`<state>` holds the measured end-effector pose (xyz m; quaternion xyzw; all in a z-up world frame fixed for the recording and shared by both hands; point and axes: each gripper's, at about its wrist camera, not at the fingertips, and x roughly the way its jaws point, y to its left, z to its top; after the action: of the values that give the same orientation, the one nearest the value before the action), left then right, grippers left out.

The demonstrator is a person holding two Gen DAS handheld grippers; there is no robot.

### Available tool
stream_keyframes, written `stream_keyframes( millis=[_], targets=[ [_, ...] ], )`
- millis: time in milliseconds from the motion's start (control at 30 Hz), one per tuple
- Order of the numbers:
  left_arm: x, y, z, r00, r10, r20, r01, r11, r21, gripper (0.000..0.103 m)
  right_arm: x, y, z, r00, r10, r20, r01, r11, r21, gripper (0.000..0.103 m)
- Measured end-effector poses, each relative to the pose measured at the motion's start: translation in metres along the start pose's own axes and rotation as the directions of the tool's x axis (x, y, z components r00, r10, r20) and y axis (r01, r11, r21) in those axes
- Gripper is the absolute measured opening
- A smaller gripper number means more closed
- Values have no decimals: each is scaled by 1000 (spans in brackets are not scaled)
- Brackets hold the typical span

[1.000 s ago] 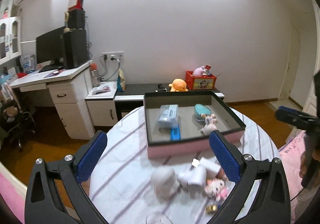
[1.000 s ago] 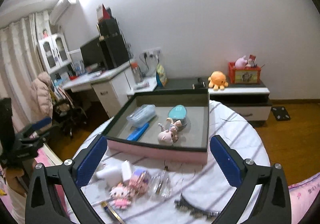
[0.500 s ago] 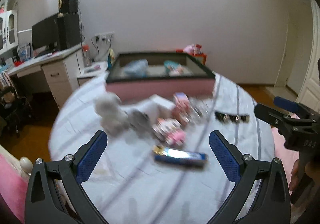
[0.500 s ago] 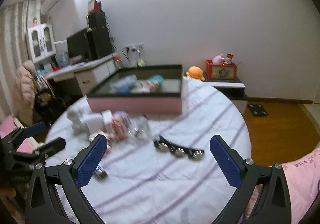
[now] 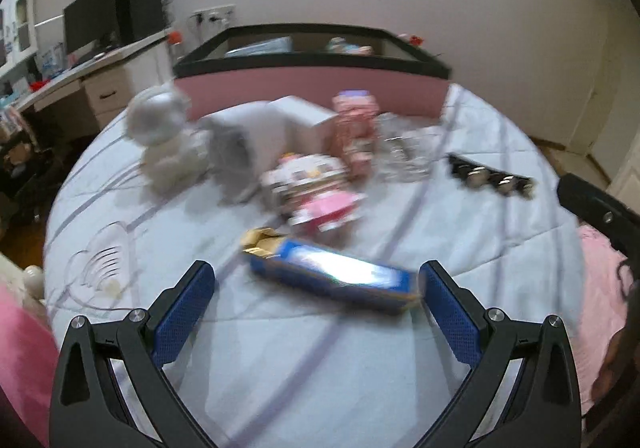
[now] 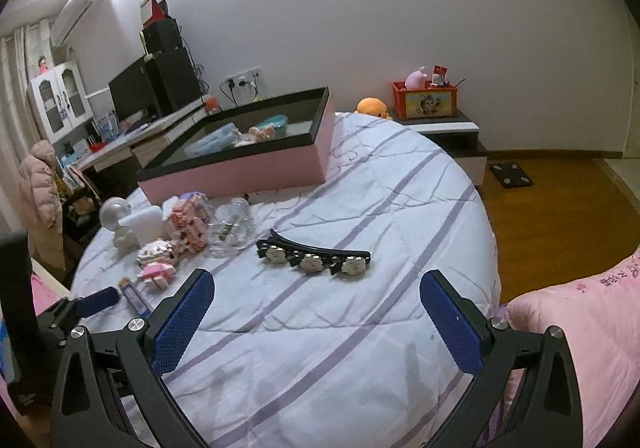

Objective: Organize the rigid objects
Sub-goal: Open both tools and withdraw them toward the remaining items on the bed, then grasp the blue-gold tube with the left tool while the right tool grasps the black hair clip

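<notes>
My left gripper is open and empty, just short of a blue tube with a gold cap lying on the round table. Behind the tube lie a pink cat figure, a white figurine, a white box and a pink block toy. My right gripper is open and empty, just short of a black hair clip with flowers. A pink tray with a dark rim holds several items at the far side.
A clear plastic piece lies by the pink block toy. The left gripper's blue fingertip shows at the table's left edge. A pink quilt lies at right. A desk and low cabinet stand behind.
Both grippers have dropped lower and closer to the table. The blue tube now sits just ahead of the left fingers and the hair clip just ahead of the right. Both stay open.
</notes>
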<state>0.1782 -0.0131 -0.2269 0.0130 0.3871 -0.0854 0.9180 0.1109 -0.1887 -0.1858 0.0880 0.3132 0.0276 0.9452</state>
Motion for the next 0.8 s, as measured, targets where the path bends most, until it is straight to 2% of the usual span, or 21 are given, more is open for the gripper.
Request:
stream_keyframes(
  millis=[67,200,300,367,467,533,633,667,700,733,800],
  targets=[
    [-3,14,-1,1000,12,-7,-12,1000,-18,103,8,0,2,1000,-16,-19,15,999,-36,103],
    [-8,45,-6,996,84,-18,-85,996,-37,103,32,3,10,997,-29,-75,18,989,-149,103],
    [-11,65,-8,997,74,-27,-75,996,-48,103,51,13,17,988,-97,-121,59,958,-281,103],
    [-13,74,-8,995,93,-28,-94,995,-38,103,61,18,19,984,-121,-134,68,936,-346,103],
    [-13,83,-7,993,111,-33,-112,993,-46,103,76,18,23,979,-113,-169,44,928,-369,103],
    [-13,87,-6,995,93,-34,-95,994,-55,103,81,20,22,980,-78,-182,4,927,-374,102],
    [-13,88,-5,996,86,-35,-88,994,-60,103,82,22,22,979,-14,-205,-60,935,-350,80],
    [-13,88,-5,996,82,-32,-84,995,-58,103,81,23,22,978,3,-208,-76,937,-342,65],
    [-12,88,-4,996,83,-34,-85,995,-57,103,80,24,20,978,13,-210,-85,937,-339,56],
    [-11,87,-4,996,82,-35,-84,995,-56,103,78,27,19,978,10,-207,-82,936,-342,54],
    [-10,87,-3,996,81,-33,-82,995,-56,103,75,35,16,977,14,-212,-89,933,-349,41]
  ],
)
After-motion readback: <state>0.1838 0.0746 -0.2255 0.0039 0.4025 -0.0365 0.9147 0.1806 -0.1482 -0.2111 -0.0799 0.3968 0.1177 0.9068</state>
